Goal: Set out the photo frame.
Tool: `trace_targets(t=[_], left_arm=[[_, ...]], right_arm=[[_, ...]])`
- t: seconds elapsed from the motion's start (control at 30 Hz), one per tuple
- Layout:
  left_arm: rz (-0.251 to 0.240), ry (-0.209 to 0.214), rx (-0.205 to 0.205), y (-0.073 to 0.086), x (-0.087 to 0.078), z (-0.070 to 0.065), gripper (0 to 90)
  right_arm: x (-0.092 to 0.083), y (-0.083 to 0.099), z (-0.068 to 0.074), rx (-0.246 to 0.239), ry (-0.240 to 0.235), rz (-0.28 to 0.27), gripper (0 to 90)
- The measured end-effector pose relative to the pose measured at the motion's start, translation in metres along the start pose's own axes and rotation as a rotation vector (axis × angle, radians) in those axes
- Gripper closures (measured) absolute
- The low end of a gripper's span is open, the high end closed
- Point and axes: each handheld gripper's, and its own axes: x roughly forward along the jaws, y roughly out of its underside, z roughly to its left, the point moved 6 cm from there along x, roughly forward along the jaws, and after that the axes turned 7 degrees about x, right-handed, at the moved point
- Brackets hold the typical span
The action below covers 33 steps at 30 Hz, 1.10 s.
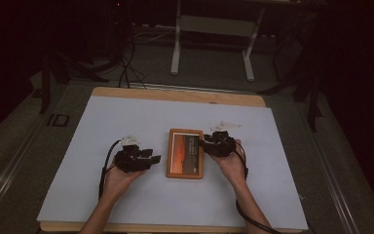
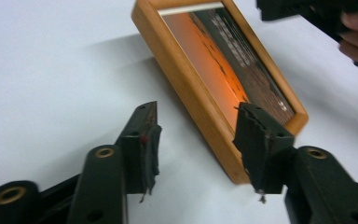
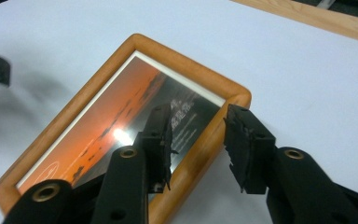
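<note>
The left gripper (image 1: 152,159) sits just left of the frame (image 1: 185,153), jaws apart and holding nothing. The frame lies flat on the white sheet (image 1: 102,146), and I think it is stiff, light and breakable with its glass, so grab the wood edge. The right gripper (image 1: 203,143) straddles the frame's right edge, not yet pinching.

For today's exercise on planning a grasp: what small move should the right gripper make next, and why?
Probably close the right gripper on the picture frame. Its jaws already straddle the wooden edge, one over the glass and one outside, with gaps showing, and the frame lies flat on the table.
</note>
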Motion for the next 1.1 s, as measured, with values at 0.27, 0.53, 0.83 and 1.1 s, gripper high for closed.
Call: trace_targets(t=[0.27,0.53,0.83,1.1], left_arm=[[0.013,0.014,0.008,0.001,0.005,-0.005,52.6],[0.030,-0.002,0.015,0.004,0.009,-0.006,50.9],[0.026,0.011,0.036,0.003,0.009,-0.008,53.7],[0.013,0.005,0.033,-0.001,0.008,-0.011,53.5]], right_arm=[[0.012,-0.008,0.001,-0.057,0.012,0.012,84.8],[0.029,-0.014,-0.003,-0.076,0.040,0.028,89.9],[0.033,-0.013,-0.005,-0.070,0.044,0.034,89.9],[0.033,-0.013,-0.007,-0.074,0.053,0.038,90.0]])
